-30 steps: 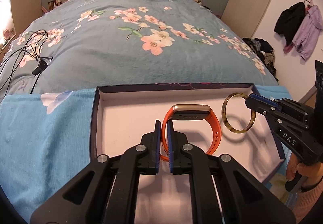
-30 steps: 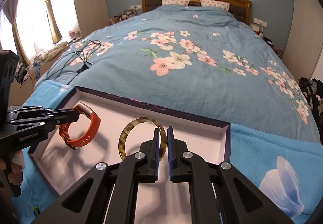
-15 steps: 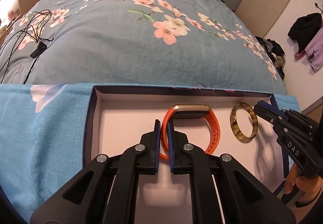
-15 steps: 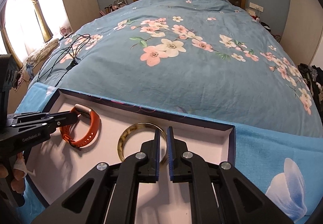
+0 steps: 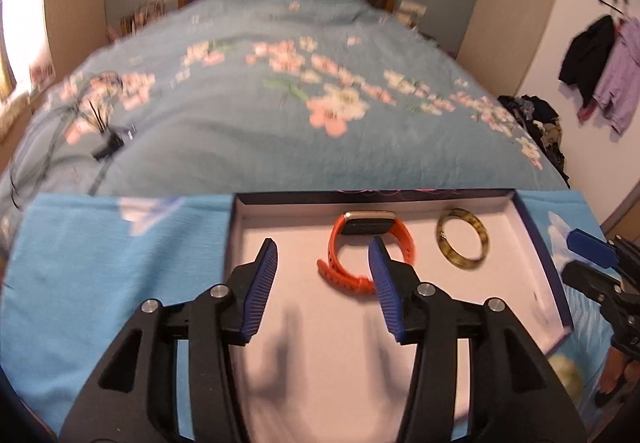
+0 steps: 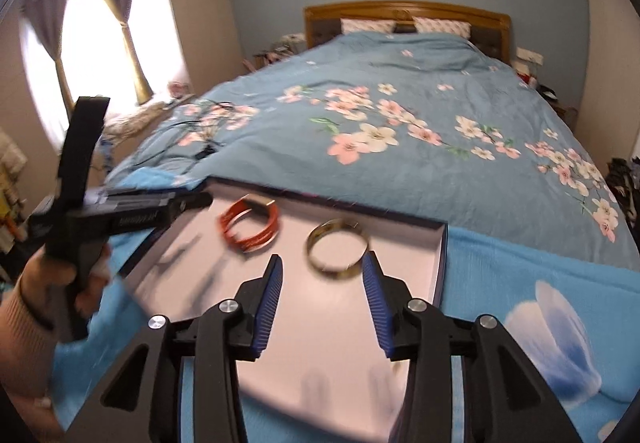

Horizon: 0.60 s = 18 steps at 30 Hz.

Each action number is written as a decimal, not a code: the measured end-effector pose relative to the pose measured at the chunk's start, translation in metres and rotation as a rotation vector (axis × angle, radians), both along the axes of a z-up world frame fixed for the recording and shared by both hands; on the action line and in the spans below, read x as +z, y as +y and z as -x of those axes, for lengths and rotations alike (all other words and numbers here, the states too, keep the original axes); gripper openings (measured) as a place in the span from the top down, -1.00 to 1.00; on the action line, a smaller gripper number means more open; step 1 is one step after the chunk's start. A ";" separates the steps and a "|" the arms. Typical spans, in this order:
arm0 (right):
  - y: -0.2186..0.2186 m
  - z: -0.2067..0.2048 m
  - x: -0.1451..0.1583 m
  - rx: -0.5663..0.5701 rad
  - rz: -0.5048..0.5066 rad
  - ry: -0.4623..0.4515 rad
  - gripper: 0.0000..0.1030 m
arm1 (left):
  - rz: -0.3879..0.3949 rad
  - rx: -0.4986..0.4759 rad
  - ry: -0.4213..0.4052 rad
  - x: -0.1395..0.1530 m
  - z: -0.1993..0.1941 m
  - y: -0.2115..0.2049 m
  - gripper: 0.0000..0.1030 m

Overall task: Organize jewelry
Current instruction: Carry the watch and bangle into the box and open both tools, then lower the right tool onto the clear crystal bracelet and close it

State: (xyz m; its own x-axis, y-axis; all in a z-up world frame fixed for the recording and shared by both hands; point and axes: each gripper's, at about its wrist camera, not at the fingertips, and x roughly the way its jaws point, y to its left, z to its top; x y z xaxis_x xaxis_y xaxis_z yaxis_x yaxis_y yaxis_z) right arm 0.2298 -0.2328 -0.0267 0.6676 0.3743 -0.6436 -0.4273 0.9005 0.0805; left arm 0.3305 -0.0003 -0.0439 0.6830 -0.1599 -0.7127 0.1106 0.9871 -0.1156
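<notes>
Both grippers spread wide, nothing held.

The left gripper (image 5: 322, 257) and right gripper (image 6: 320, 275) are seen at lower centre of their frames over the box (image 5: 536, 243). The orange watch (image 5: 370, 255) and tortoiseshell bangle (image 5: 462, 243) are laid side by side on its floor, apart.

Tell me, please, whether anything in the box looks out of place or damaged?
Nothing stands out. The orange watch and the bangle lie apart inside the box, apparently intact; both grippers, left and right, are open.
</notes>
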 end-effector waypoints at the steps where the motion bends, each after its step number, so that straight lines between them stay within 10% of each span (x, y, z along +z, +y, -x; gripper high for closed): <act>1: -0.004 0.014 0.001 0.015 0.002 -0.013 0.22 | -0.007 -0.012 -0.022 0.005 0.011 0.000 0.06; 18: -0.034 0.130 -0.050 0.086 -0.016 0.067 0.25 | -0.046 -0.196 -0.111 -0.004 0.180 0.005 -0.03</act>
State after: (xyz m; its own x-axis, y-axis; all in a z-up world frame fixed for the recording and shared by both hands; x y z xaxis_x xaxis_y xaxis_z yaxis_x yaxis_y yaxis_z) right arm 0.1000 -0.2663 -0.0766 0.5883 0.4392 -0.6790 -0.4961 0.8591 0.1258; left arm 0.1501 0.0043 -0.0475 0.7167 -0.2662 -0.6446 0.3105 0.9494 -0.0469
